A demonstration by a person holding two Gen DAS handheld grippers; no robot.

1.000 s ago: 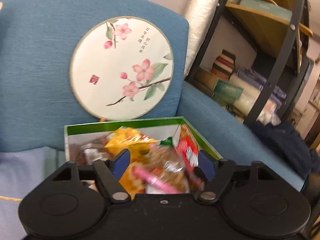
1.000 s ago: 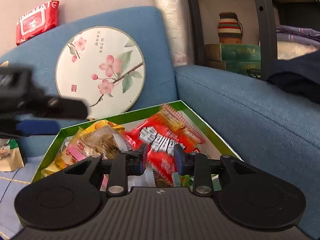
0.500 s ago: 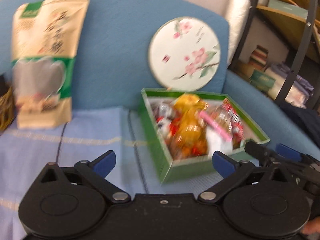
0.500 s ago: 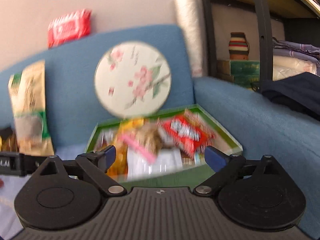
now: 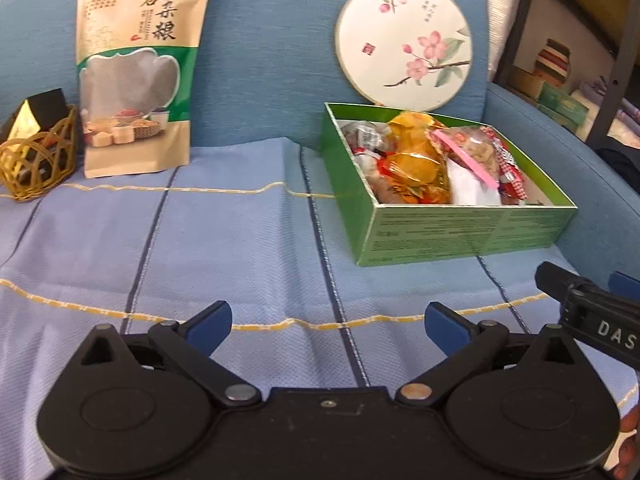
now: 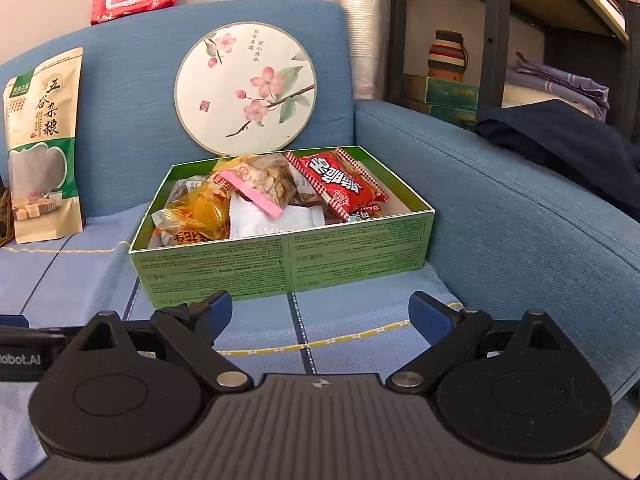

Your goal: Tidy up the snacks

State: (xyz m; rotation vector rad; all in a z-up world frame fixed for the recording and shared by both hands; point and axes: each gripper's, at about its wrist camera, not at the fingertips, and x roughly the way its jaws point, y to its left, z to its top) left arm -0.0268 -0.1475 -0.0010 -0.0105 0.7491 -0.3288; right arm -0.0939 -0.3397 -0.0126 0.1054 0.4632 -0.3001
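progress: snacks (image 6: 276, 196) are seen packed in green box (image 6: 280, 264), frame centre, on sofa | left gripper (image 5: 326, 326) and right gripper (image 6: 320, 312): fingers spread wide, nothing held | outstanding: grain pouch (image 5: 138, 68), upper left, judged possibly unsorted

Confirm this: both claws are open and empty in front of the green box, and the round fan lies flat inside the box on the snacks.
Wrong about the fan: it stands behind the box, leaning on the sofa back, as the right wrist view shows. Both the left claw and the right claw are open and empty.
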